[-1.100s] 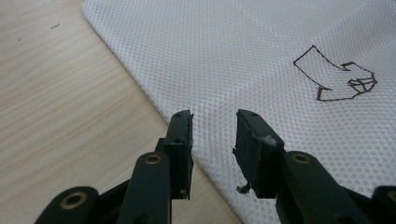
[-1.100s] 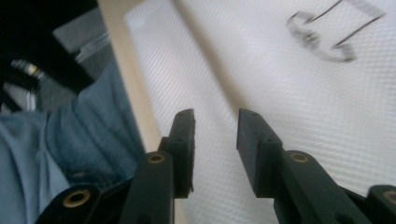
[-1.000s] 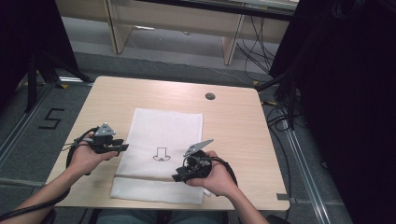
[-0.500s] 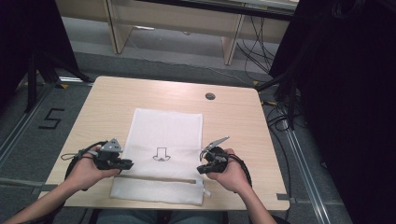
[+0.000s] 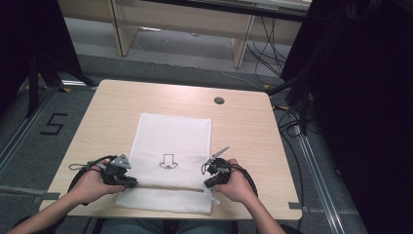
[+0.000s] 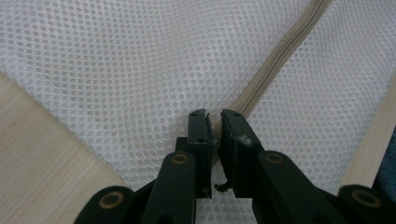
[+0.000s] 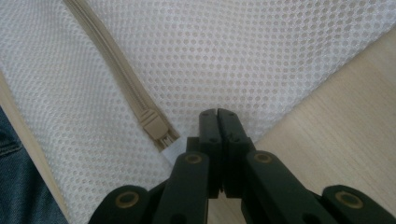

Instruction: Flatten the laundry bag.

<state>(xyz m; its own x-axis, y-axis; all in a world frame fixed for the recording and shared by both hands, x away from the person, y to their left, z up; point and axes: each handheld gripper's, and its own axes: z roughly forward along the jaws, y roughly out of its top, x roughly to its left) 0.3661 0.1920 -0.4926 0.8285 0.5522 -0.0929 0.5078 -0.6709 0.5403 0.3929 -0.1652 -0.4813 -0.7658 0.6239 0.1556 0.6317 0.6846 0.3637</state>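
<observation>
While both hands [image 5: 92, 184] rest low (wrists level), each gripper [image 5: 127, 180] pinches mesh bag [image 5: 170, 141].

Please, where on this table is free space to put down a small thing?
Bare wood lies on the table left of the mesh bag, right of it, and behind it around the round hole. The near edge is crowded: both hand-held grippers are at the zipper.
</observation>
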